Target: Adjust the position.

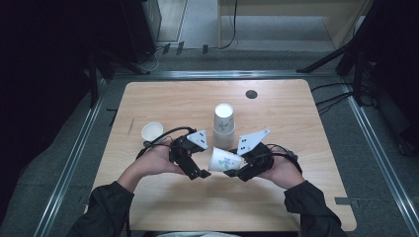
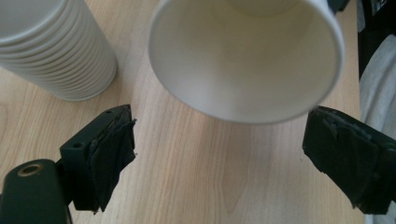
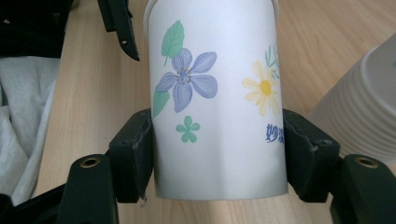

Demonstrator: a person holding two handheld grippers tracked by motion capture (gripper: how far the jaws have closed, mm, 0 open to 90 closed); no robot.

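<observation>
My right hand-held gripper (image 3: 217, 154) clamps a flowered paper cup (image 3: 217, 98) sideways above the surface (image 1: 173, 202), just beside the cup stack (image 1: 224, 126). My left hand-held gripper (image 2: 219, 154) stands wide, empty, facing its mouth. I judge separation done, placement pending.

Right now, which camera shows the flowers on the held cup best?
The right gripper view: the flowered paper cup sits close between the right gripper jaws, its flowers sharp. The left gripper view looks into its plain mouth. The high view shows it small, print faint.
</observation>
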